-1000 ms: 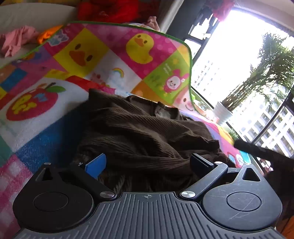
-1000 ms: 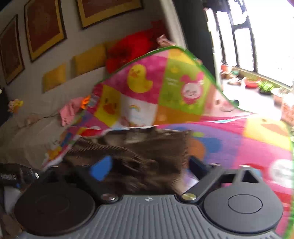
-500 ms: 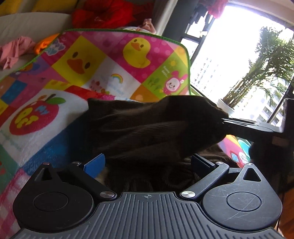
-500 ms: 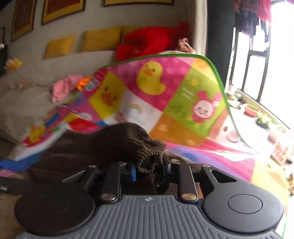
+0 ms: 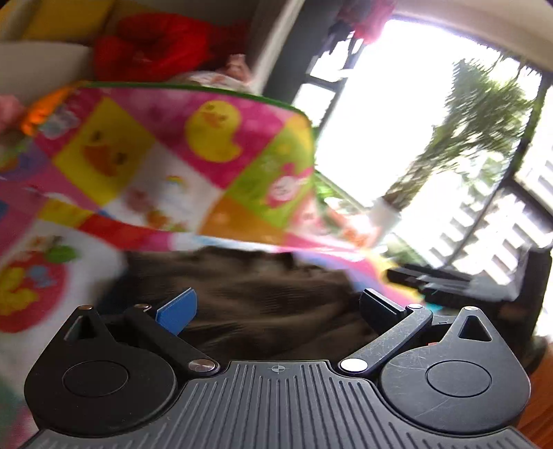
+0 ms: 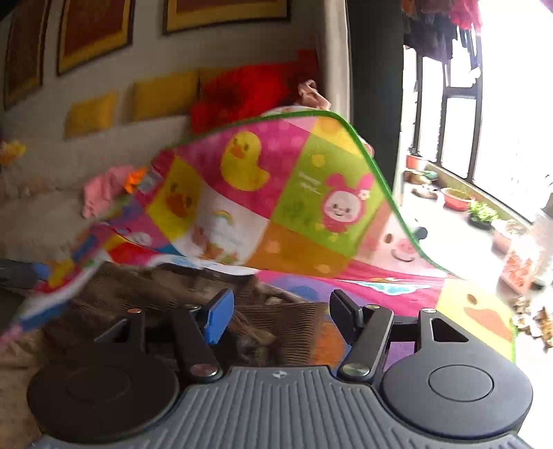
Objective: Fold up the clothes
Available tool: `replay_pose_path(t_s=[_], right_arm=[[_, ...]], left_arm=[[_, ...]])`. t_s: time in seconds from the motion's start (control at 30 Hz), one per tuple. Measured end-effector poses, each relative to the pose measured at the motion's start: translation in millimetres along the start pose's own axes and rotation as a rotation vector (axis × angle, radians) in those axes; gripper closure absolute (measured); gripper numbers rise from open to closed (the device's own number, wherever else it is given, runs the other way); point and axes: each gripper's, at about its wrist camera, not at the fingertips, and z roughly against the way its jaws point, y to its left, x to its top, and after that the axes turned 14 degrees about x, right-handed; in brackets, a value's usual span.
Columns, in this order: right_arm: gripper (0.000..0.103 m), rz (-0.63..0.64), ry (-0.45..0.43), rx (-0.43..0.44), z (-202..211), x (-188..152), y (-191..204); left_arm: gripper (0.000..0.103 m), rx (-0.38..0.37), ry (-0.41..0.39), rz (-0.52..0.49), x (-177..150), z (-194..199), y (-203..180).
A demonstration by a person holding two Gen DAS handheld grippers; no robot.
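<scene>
Lying rumpled on the play mat [image 6: 397, 293], the brown ribbed sweater [image 6: 287, 317] sits low and left of centre in the right wrist view, bunched in folds, its ribbing showing on a flat panel near the camera. In the left wrist view the same sweater [image 5: 262, 293] fills the middle ground as a dark blurred heap.

Right gripper [image 6: 280, 307] — jaws parted to a middling gap and just been opening; the blue-padded finger [image 6: 217, 317] and the black finger [image 6: 345, 317] stand clear either side of the knit, nothing pinched between them. The cloth shows through the gap, below and beyond the tips.

Left gripper [image 5: 276, 307] — jaws wide apart, blue pad [image 5: 178, 311] on one side, black finger [image 5: 380, 307] on the other, hovering over the sweater with no fabric caught. Off to the right of that view the dark fingers of the other gripper show low over the mat's edge.

Play mat: bright patchwork of cartoon squares — yellow duck [image 6: 242, 160], pink bunny [image 6: 345, 203] — green-edged, its far part curled up against a pale sofa [image 6: 45, 214]. On the sofa: pink garment [image 6: 103, 190], red heap [image 6: 242, 93], yellow cushions [image 6: 166, 95]. Framed pictures [image 6: 93, 31] hang above. Bright window [image 5: 397, 138] with a potted plant [image 5: 466, 131] at right.
</scene>
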Motion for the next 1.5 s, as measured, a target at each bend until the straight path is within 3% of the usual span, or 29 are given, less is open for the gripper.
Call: replay_pose_path(t_s=[0.07,0.2,0.3,0.4,0.5,0.53,0.63,0.77,0.83,0.93,1.03,1.07,1.1,1.13,1.2,1.37,1.4,1.43,1.47,1.5], right_arm=[[0.045,-0.040,0.039,0.043,-8,-8,-4],[0.046,-0.116,0.176,0.010,-38,-41,-21],[0.046,-0.113,0.149,0.014,-29,-38,-23],[0.046,-0.009,0.075,-0.001,-14,-21,-12],[0.055,-0.034,0.025,0.077,-15,-5,-8],[0.056,-0.054,0.020,0.112,-18,-2,-8],[0.057,-0.087,0.081,0.143,-48,-5,-9],[0.057,-0.069,0.199,0.077,-88,-20,-14],[0.057,-0.065,0.201,0.086,-85,-14,-16],[0.057,-0.055,0.134,0.085,-70,2,-23],[0.057,-0.110,0.099,0.029,-68,15,-48],[0.057,-0.155,0.098,0.013,-70,18,-60],[0.057,-0.211,0.101,0.003,-75,19,-74],[0.057,-0.265,0.104,-0.001,-80,18,-87],[0.057,-0.348,0.107,0.018,-95,14,-104],[0.055,-0.377,0.101,0.125,-123,6,-100],[0.055,-0.345,0.108,0.119,-127,7,-94],[0.063,-0.314,0.115,0.112,-131,8,-88],[0.083,-0.287,0.124,0.101,-132,9,-83],[0.089,-0.270,0.129,0.095,-131,10,-79]], left_arm=[[0.000,-0.018,0.052,-0.006,-6,-20,-6],[0.000,0.046,0.185,0.019,-25,-60,-1],[0.000,0.052,0.175,0.010,-20,-49,-3],[0.000,0.029,0.098,0.016,-3,-33,-1],[0.000,0.049,0.063,0.042,12,-34,7],[0.000,0.061,0.084,0.061,12,-42,11],[0.000,0.121,0.178,0.108,0,-71,22],[0.000,0.114,0.195,0.109,-1,-71,32],[0.000,0.103,0.162,0.153,11,-62,42],[0.000,0.157,0.120,0.197,32,-59,66],[0.002,0.213,0.155,0.256,39,-70,94],[0.009,0.205,0.182,0.267,39,-77,99],[0.026,0.194,0.209,0.276,38,-83,103],[0.030,0.184,0.237,0.285,37,-89,108],[0.023,0.172,0.234,0.291,34,-97,108],[0.018,0.180,0.212,0.252,34,-109,91],[0.021,0.192,0.208,0.234,34,-109,86],[0.030,0.195,0.214,0.228,33,-110,83],[0.055,0.195,0.222,0.224,32,-110,81],[0.079,0.190,0.230,0.235,30,-107,81]])
